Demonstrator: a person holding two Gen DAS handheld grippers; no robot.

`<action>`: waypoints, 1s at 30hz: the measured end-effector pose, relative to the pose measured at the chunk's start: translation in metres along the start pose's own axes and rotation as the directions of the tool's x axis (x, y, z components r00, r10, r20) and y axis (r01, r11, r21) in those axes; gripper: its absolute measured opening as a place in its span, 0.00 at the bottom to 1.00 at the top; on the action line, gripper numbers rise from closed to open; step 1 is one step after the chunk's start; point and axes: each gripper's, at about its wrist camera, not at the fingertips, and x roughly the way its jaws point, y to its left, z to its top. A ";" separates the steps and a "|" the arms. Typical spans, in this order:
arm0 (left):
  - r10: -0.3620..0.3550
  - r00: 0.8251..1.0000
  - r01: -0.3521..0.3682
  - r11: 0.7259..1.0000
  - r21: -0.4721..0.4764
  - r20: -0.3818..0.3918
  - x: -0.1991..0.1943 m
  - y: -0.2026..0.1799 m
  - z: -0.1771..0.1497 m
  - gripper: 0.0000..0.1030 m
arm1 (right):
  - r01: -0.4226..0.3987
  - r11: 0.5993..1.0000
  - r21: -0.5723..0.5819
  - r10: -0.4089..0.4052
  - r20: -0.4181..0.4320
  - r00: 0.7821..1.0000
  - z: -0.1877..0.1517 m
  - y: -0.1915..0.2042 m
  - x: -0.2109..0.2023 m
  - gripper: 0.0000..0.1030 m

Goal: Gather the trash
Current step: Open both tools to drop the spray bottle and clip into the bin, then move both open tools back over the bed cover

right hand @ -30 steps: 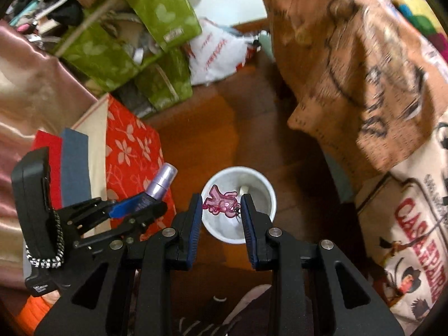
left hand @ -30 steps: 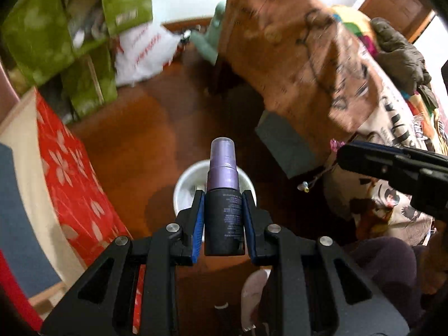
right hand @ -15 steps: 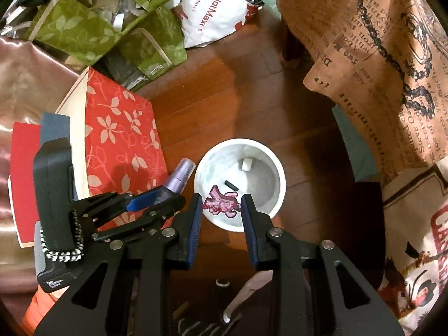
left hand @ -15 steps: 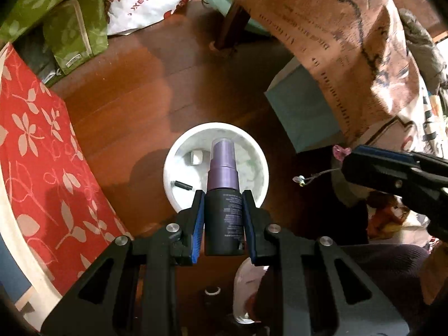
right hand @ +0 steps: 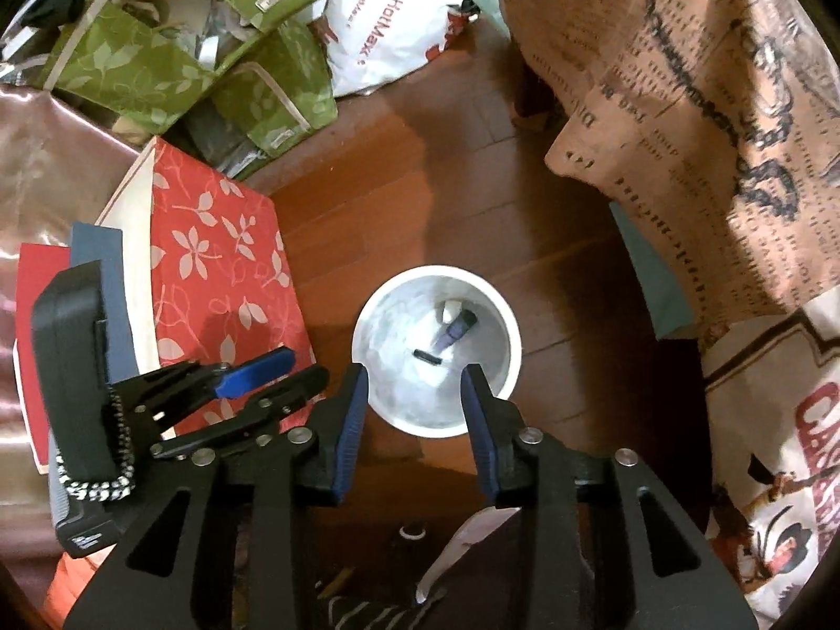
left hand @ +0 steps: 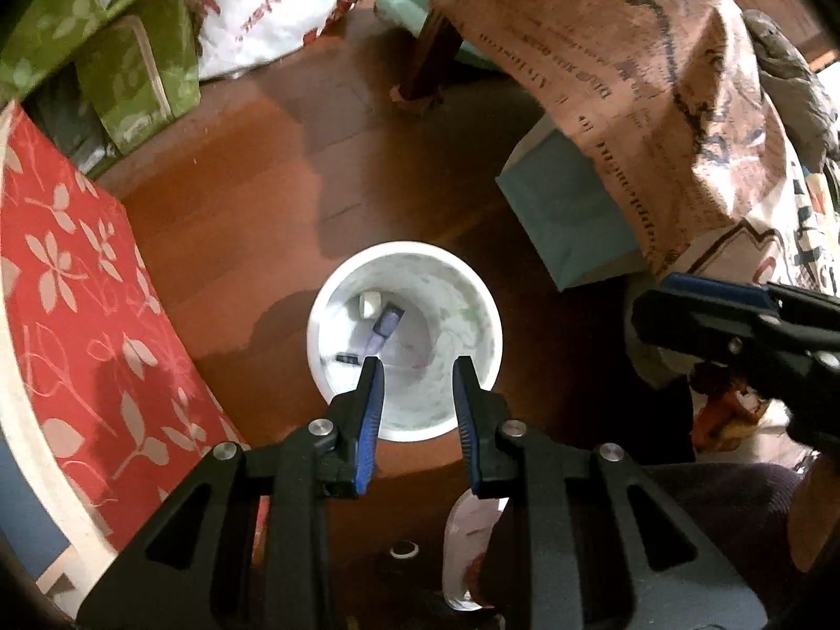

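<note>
Left wrist view: the left gripper (left hand: 417, 367) hangs over a white bin (left hand: 404, 257) standing on the wooden floor (left hand: 252, 168), its jaws released and holding nothing. Inside the bin, at the bottom, lies a purple spray bottle (left hand: 386, 323), tilted, beside a small white piece (left hand: 370, 303) and a small dark piece (left hand: 347, 358). The right gripper (left hand: 735, 320) shows at the right edge. A red floral cloth (left hand: 68, 283) lies along the floor's left side.

Right wrist view: the right gripper (right hand: 415, 373) also hovers above the bin (right hand: 367, 325), jaws spread apart with nothing between them. The spray bottle (right hand: 455, 331) rests inside the bin. The left gripper (right hand: 252, 373) sits to the left, over the red cloth (right hand: 210, 241). Green bags (right hand: 220, 52) crowd the floor's far left corner.
</note>
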 end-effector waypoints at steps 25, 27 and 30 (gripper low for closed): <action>-0.011 0.920 -0.077 0.975 0.208 0.391 -0.193 -0.112 -0.003 0.27 | 0.162 0.986 -0.033 -0.125 0.495 0.860 -0.061 0.008 -0.198 0.32; -0.029 0.910 -0.076 0.969 0.236 0.413 -0.205 -0.127 -0.006 0.27 | 0.183 0.983 -0.012 -0.148 0.539 0.829 -0.070 0.002 -0.217 0.33; -0.055 0.896 -0.081 0.956 0.283 0.442 -0.223 -0.153 -0.010 0.28 | 0.202 0.979 0.022 -0.176 0.591 0.787 -0.085 -0.010 -0.242 0.33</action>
